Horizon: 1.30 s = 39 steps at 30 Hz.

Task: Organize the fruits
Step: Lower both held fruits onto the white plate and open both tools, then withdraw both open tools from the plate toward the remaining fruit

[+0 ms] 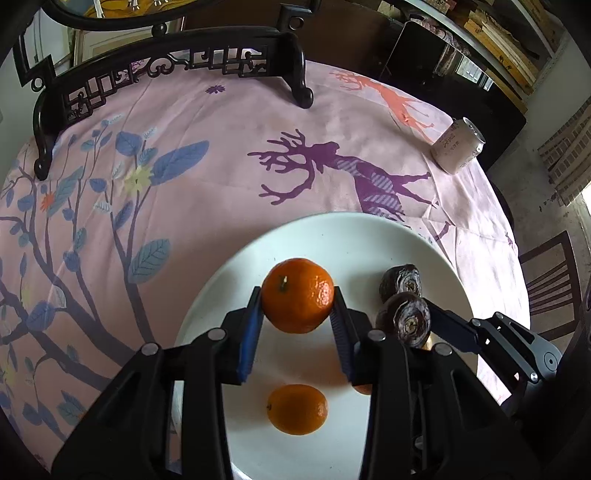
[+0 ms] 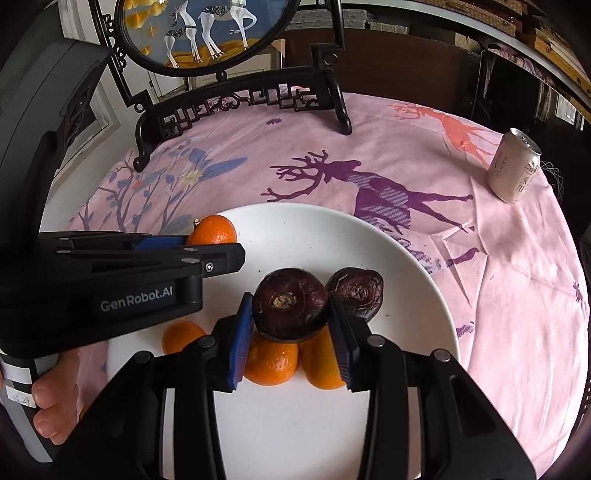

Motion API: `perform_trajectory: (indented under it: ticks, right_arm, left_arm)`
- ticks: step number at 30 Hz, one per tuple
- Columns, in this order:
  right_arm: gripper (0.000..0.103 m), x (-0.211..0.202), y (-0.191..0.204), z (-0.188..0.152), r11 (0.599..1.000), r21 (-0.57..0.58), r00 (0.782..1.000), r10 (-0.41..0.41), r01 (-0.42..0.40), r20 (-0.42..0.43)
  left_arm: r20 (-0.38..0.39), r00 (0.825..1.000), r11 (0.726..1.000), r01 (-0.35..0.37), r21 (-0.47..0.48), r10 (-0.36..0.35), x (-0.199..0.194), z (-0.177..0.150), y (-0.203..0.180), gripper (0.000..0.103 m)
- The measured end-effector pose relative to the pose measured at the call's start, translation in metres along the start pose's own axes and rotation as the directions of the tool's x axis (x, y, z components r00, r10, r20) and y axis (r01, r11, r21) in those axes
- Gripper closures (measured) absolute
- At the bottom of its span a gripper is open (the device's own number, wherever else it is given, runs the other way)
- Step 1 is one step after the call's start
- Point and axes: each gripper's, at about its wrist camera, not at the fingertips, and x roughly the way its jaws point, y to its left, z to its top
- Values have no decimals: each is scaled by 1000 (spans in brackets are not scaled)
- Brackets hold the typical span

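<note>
Facing up: held tangerine's [image 1: 297, 294] stem

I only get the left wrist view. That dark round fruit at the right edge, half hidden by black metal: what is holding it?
Observer: The right tongs grip that dark purple-brown round fruit between two blue pads, over the white round plate.
Operator: Is anything near it that I can't see?
Observer: Two orange mandarins lie side by side on the plate, partly hidden behind it.
Operator: And that black carved thing at the back?
Observer: It is a black carved wooden stand holding an oval picture of white deer.
</note>
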Motion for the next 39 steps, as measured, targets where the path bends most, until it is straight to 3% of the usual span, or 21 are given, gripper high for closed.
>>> perform_trajectory:
  ticks: [1,2,4,9,11,14,18,23,32,39]
  right_arm:
    - [40,-1,0,0,1000,0,1000,-14,14,4]
    - [35,-5,0,0,999,2,999,-37,37,26]
    - [35,-16,1,-1,999,-4,997,-54,54,49]
    - [34,-70,5,-23,997,0,992,-81,81,96]
    - [27,-97,11,-45,995,3,988,-101,101,119]
    - [6,-130,27,-92,989,40,973,-149,144,178]
    - [5,-148,48,-151,982,85,959,-181,167,218]
    - [5,-155,59,-173,983,86,967,-176,163,183]
    - [5,-167,71,-182,984,78,966,-173,161,193]
    - [5,-165,92,-224,992,63,983,-120,112,136]
  left_arm:
    - [5,1000,1000,3,-7,-3,-2,1,0,57]
    - [15,1000,1000,9,-12,-9,-5,2,1,31]
    - [74,997,1000,21,-14,-20,-23,0,1,19]
    - [159,985,997,65,47,-71,-86,-29,0,17]
    - [201,978,997,47,66,-60,-112,-53,1,13]
    - [285,959,994,-28,102,-2,-143,-106,2,11]
    - [358,932,989,-96,109,51,-161,-179,11,10]
    - [317,948,994,-62,88,31,-163,-222,25,10]
    - [307,950,995,-71,63,49,-167,-239,35,10]
    - [278,959,986,-94,137,52,-164,-269,36,10]
